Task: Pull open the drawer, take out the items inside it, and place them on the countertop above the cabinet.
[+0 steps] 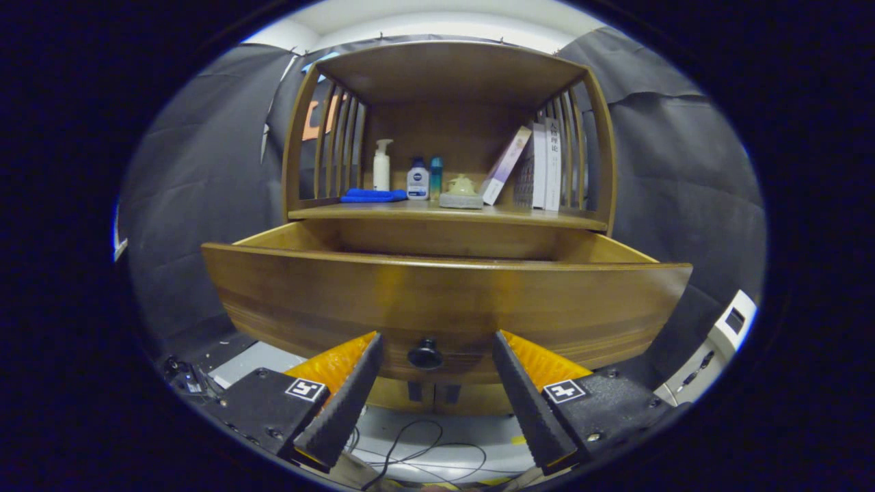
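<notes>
Drawer [444, 301] of warm brown wood with a small dark round knob [425, 354], pulled well out beneath the cabinet's countertop [448, 214]. Likely stiff, fairly heavy, sliding straight on its runners; best taken by the knob. Gripper [435, 396] spread wide, holding nothing, knob just ahead between the fingers, untouched. Inside of drawer hidden behind its tall front panel, contents impossible to tell. On the countertop: white pump bottle [381, 165], blue folded cloth [372, 195], small blue-capped bottle [418, 180], leaning books [540, 165]. Cables [410, 451] on the floor below.
</notes>
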Action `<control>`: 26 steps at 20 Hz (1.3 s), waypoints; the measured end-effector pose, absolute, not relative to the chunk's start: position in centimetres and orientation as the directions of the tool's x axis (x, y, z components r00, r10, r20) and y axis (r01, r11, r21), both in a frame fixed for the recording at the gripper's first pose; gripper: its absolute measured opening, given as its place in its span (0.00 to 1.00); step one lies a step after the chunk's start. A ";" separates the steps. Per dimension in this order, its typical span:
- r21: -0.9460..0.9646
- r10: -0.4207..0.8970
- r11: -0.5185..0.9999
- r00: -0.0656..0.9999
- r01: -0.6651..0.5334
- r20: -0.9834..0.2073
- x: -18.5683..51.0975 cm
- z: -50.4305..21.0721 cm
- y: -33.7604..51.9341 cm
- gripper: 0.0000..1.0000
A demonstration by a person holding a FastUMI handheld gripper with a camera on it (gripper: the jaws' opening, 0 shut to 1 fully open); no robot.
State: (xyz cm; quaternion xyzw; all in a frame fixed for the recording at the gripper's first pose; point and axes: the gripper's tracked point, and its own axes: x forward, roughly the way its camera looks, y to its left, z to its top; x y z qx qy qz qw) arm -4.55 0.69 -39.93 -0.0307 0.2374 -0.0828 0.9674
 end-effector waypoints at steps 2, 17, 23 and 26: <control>-0.098 -0.188 0.982 0.875 0.161 -0.446 -4.3 -39.9 0.7 1.00; -0.102 -0.205 0.979 0.869 0.178 -0.451 -2.3 -39.9 -0.1 0.99; -0.103 -0.204 0.979 0.867 0.176 -0.455 0.1 -39.9 -0.5 1.00; -0.108 -0.202 0.979 0.868 0.172 -0.454 1.0 -39.9 -0.6 0.99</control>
